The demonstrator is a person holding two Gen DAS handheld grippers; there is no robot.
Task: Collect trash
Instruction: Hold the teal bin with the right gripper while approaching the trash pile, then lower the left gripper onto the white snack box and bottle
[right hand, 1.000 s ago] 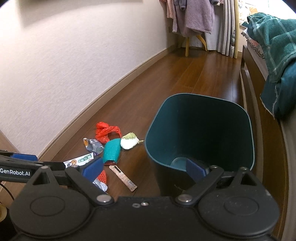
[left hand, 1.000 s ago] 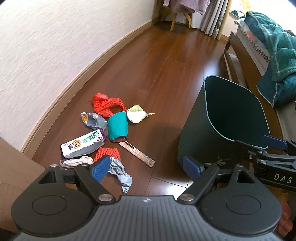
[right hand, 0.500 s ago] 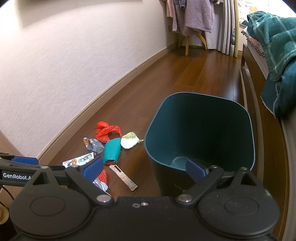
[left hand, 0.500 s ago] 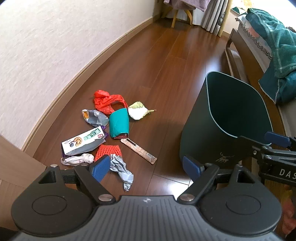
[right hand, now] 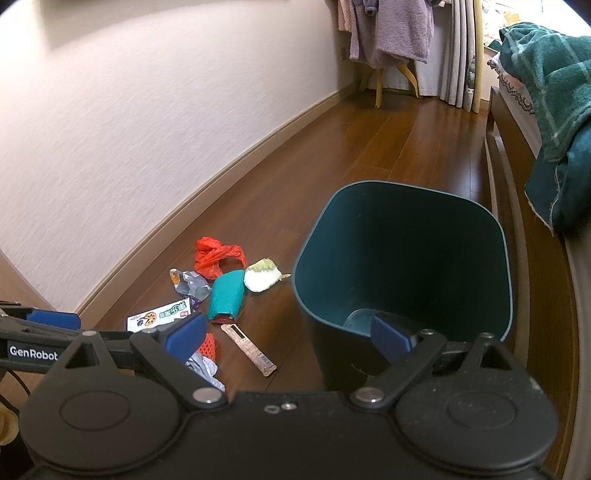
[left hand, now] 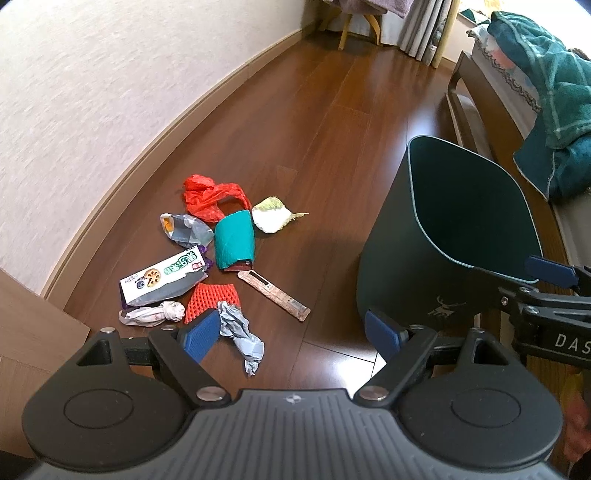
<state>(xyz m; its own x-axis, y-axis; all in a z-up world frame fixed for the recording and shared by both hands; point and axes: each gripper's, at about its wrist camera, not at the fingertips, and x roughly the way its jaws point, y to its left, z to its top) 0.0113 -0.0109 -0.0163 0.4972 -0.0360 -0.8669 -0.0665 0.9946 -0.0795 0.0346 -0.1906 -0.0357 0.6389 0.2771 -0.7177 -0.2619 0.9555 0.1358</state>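
Both grippers hover empty with fingers spread; left gripper is nearer the litter, a crumpled grey wrapper just ahead-left of it, running toward the camera. Right gripper faces the green bin, standing right of the pile.

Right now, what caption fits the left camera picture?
Open left gripper above floor trash beside an upright green bin.

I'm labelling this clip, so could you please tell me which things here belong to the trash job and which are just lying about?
Job:
dark green bin
red plastic bag
teal cup sleeve
snack packet
red foam net
crumpled grey paper
flat stick wrapper

Lying about:
green blanket
hanging purple towel
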